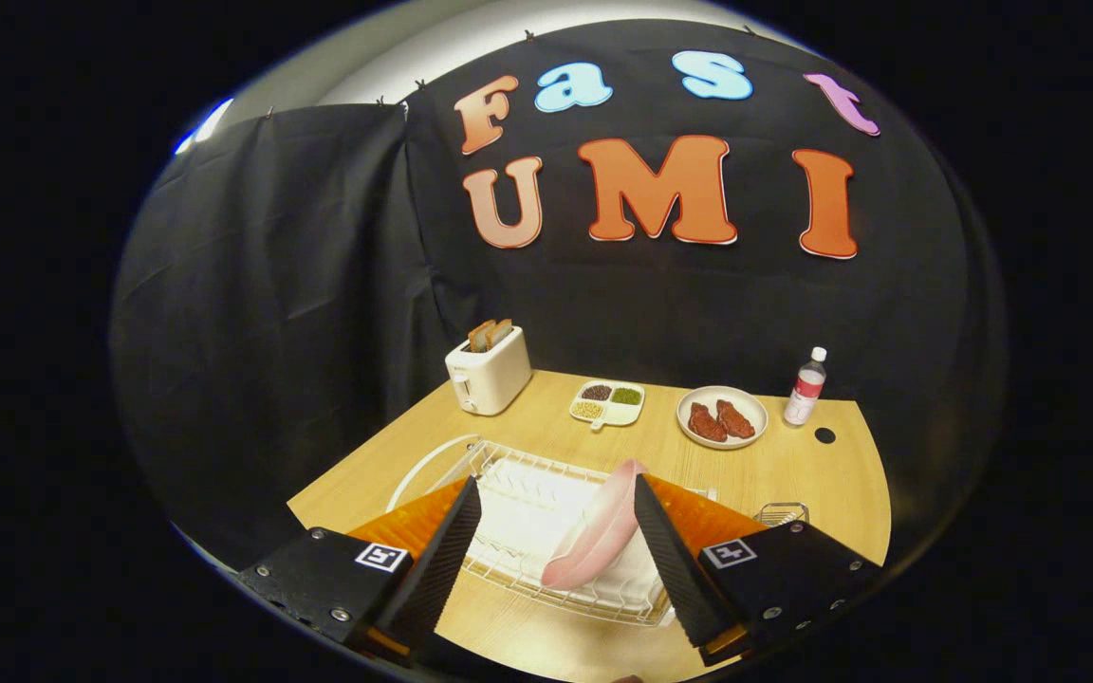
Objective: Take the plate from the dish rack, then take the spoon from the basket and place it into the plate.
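— Where's the plate?

— The pink oval plate (596,533) stands on edge, leaning, in the white wire dish rack (518,493) on the pale wooden table (793,474). It is the one dish in that rack, and it sits between the two fingers of the gripper (557,497), close by the right finger.

— Is it gripped?

— No, the fingers stand wide apart, with a clear gap on the plate's left side.

— And the spoon's basket?

— A small wire basket (782,513) peeks out behind the right finger; I cannot tell what it holds.

— Anything farther back?

— One white divided dish (607,402) with four compartments of beans or grains, dark, green and pale. One round white plate (722,416) with two brown meat pieces. One white toaster (488,372) with two slices of toast. One clear bottle (805,386) with a white cap, and one small black disc (824,435) on the table beside it.
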